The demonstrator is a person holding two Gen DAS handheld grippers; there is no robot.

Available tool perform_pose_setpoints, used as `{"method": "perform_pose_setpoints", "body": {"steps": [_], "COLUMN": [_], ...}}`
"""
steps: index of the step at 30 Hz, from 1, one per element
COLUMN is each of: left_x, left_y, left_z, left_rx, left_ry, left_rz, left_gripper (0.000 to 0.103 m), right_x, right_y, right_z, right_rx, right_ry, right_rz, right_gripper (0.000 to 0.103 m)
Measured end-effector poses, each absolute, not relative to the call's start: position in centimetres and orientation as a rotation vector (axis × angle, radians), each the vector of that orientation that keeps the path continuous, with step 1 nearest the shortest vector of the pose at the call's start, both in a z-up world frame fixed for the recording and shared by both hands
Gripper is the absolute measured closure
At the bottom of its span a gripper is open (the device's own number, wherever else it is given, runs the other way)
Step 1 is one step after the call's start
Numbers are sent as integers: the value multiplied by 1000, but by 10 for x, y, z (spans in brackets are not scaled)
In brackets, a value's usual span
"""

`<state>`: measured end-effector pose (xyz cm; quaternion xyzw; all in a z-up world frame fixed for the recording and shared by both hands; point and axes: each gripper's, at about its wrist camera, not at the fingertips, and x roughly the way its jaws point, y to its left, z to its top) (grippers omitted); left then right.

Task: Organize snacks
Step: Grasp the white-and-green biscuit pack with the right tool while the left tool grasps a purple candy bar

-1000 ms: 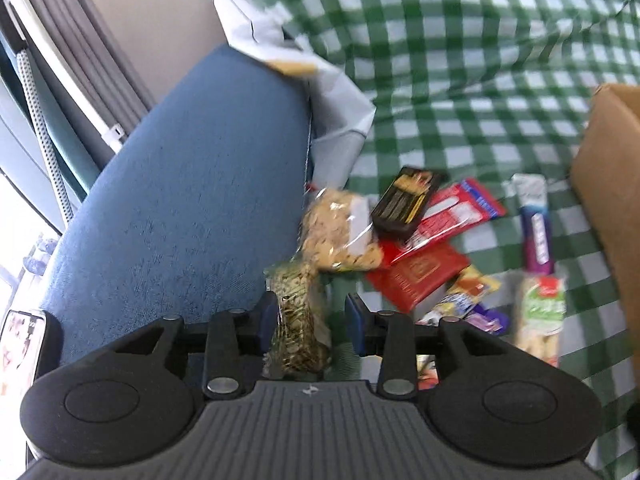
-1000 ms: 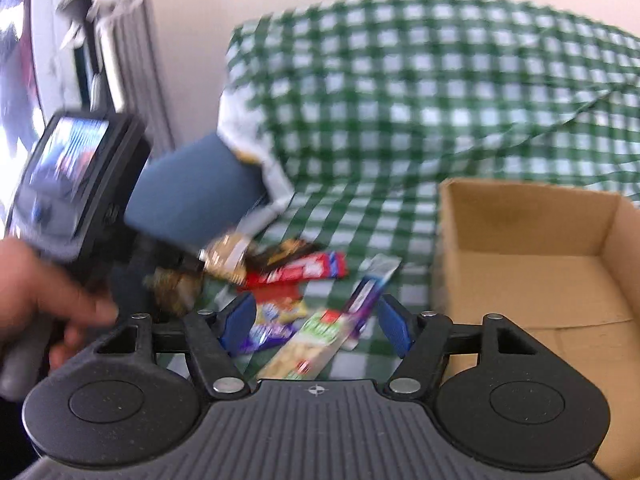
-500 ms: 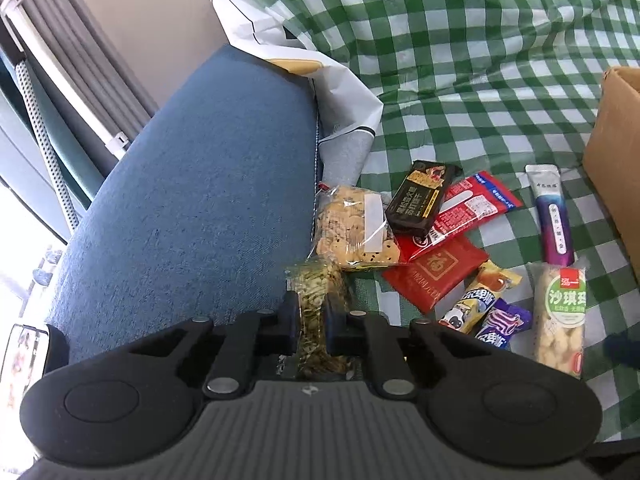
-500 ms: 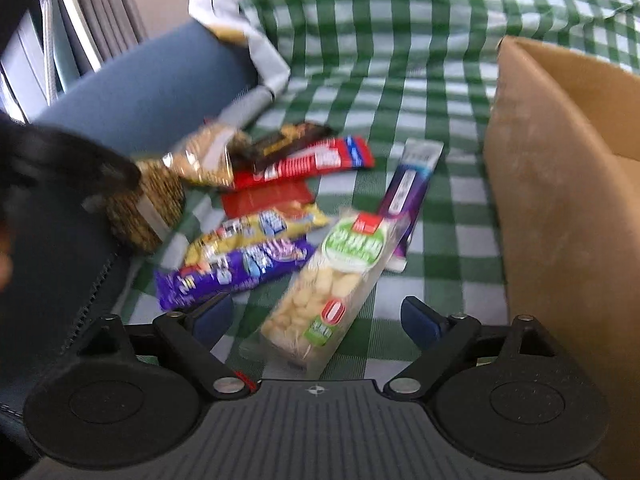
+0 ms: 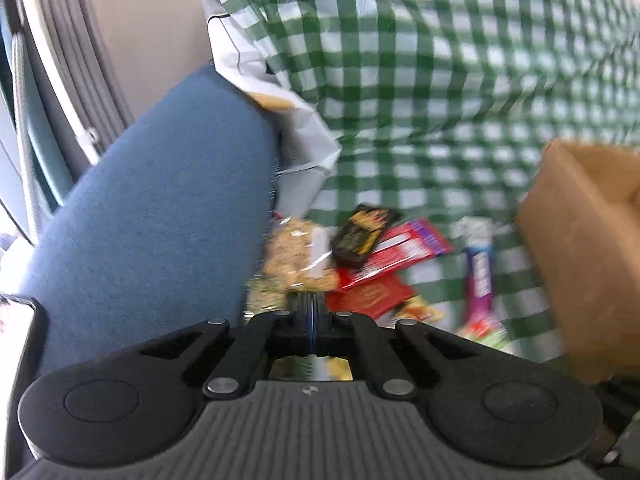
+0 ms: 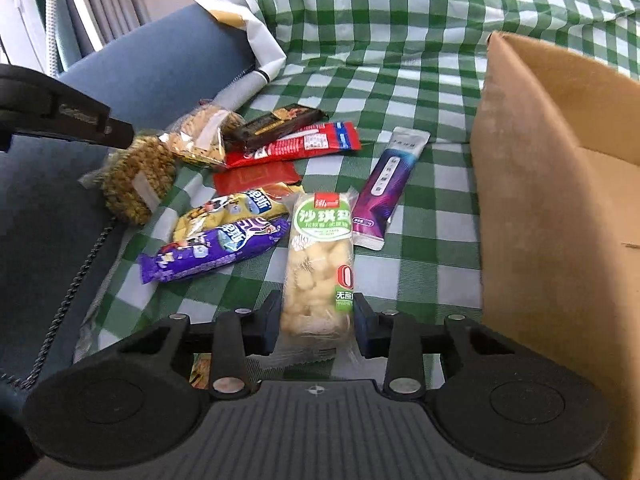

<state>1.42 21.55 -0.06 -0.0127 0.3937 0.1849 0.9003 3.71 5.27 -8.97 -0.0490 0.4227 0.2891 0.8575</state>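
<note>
Several snack packs lie on a green checked cloth [image 6: 420, 52]. My left gripper [image 5: 313, 312] is shut on the clear bag of brown seeds [image 6: 136, 180], seen hanging from its fingers [image 6: 116, 134] in the right wrist view; in the left wrist view only a strip of the bag [image 5: 260, 300] shows. My right gripper [image 6: 316, 322] is open, its jaws either side of the near end of the green-labelled puffed snack pack [image 6: 320, 256]. Nearby lie a purple sachet [image 6: 390, 188], a purple wrapper [image 6: 216, 250], a yellow wrapper [image 6: 232, 212], red packs [image 6: 296, 144] and a dark bar [image 6: 280, 120].
An open cardboard box [image 6: 560, 184] stands at the right, also in the left wrist view [image 5: 588, 240]. A blue sofa arm [image 5: 152, 216] runs along the left. A clear bag of biscuits [image 6: 204, 136] lies by the arm. White cloth [image 6: 260, 40] hangs behind.
My left gripper has closed fully on the seed bag and lifted it. My right gripper has come down and forward around the puffed snack pack, its jaws narrowing.
</note>
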Motion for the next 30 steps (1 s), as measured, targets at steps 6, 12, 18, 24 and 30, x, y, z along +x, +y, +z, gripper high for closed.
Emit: {"method": "perform_pose_setpoints", "body": {"steps": [6,12,18,24,30], "left_x": [-4,-8,10,37,40], "left_y": [231,251,242,195,195], "left_z": [12,2,-17,-44,-68], "left_rx": [-334,-491,-382,-28,72], "left_ry": [752,807,946,1088,1194], "left_rz": [215,205,232,191,187], "left_gripper": [103,103,84,57,57], "right_x": [11,-22,-25,-21,-13], "right_y": [31,21,25,32,36], "right_z": [-65,-63,-76,-86,-98], "right_rx": [-116,-172,-216,-251,-242], "right_ry": [890,912,929,944,985], "right_rz": [632,653,660,671,653], "right_gripper": [65,65,49,40,40]}}
